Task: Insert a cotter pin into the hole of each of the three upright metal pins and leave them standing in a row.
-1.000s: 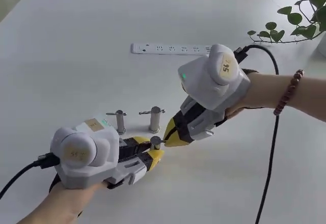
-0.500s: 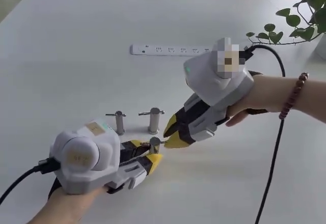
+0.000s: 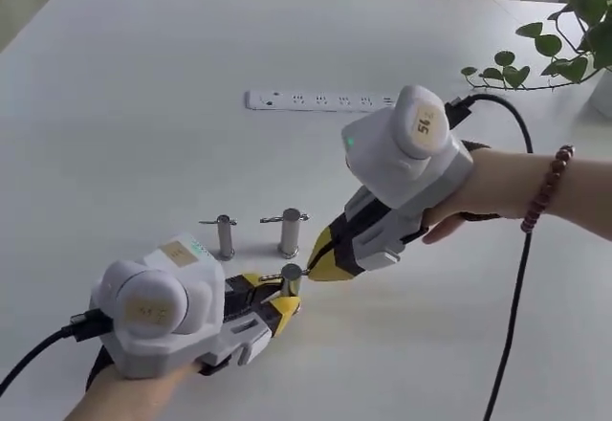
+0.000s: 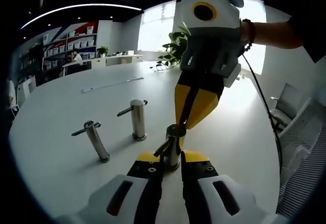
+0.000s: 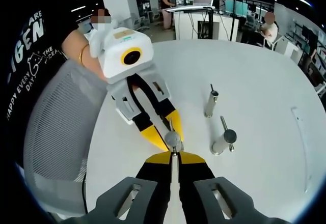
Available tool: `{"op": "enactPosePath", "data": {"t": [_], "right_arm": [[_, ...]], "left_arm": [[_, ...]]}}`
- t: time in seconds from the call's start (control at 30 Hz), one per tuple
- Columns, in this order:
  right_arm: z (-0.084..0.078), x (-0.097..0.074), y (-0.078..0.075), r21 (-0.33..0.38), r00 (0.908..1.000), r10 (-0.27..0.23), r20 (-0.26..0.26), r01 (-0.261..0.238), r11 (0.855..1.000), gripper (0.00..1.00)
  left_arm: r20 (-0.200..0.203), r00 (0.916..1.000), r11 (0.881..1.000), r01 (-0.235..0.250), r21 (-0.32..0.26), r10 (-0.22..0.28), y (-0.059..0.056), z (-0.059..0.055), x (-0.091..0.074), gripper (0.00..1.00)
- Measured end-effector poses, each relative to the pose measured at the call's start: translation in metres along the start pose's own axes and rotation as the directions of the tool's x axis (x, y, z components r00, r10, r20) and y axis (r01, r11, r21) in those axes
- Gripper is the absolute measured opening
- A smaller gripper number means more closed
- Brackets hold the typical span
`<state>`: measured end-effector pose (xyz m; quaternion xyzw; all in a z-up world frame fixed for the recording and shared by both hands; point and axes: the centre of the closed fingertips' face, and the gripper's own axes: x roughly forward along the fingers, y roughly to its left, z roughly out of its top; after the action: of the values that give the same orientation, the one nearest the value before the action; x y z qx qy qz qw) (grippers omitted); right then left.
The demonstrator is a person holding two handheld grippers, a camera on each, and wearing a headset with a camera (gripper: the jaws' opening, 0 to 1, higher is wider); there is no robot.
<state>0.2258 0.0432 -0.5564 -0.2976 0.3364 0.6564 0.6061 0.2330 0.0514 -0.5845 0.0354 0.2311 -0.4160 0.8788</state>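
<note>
Your left gripper point(image 4: 172, 157) clamps the near metal pin point(image 4: 173, 141); its view shows a cotter pin point(image 4: 161, 148) through it, right gripper point(image 4: 186, 124) closed alongside.

Worktop point(image 3: 143, 77): large, white, matte; rounded edge in the left gripper view.
Power strip point(image 3: 320, 101): white, flat on the far part of the worktop.
Plant point(image 3: 564, 29): green trailing leaves at the worktop's far right corner.
Windows point(image 4: 153, 28): tall, washed out with bright daylight.
Ceiling light strip point(image 4: 81, 6): a thin curved line on a dark ceiling.
Shelving point(image 4: 76, 33): on the far wall, stacked with boxes.
Mesh chair point(image 5: 56, 132): grey, just beside the worktop edge.
Far desk point(image 5: 196, 23): white, carries a monitor; people sit nearby.
</note>
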Motion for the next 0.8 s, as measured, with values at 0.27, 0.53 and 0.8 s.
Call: {"op": "enactPosePath", "data": {"t": [0.27, 0.53, 0.8], "right_arm": [[-0.001, 0.001, -0.002, -0.001, 1.0000, -0.002, 0.003, 0.002, 1.000, 0.00], [0.005, 0.003, -0.003, 0.030, 0.9988, -0.035, 0.035, 0.034, 0.999, 0.15], [0.010, 0.017, -0.001, 0.030, 0.9972, -0.047, 0.059, 0.045, 0.999, 0.16]], "left_arm": [[-0.007, 1.0000, 1.000, 0.001, -0.028, -0.001, 0.001, -0.001, 0.002, 0.12], [-0.065, 0.9977, 1.000, 0.015, -0.018, -0.016, -0.004, -0.006, -0.007, 0.23], [-0.061, 0.9981, 1.000, 0.007, 0.002, -0.007, -0.005, -0.004, -0.022, 0.28]]}}
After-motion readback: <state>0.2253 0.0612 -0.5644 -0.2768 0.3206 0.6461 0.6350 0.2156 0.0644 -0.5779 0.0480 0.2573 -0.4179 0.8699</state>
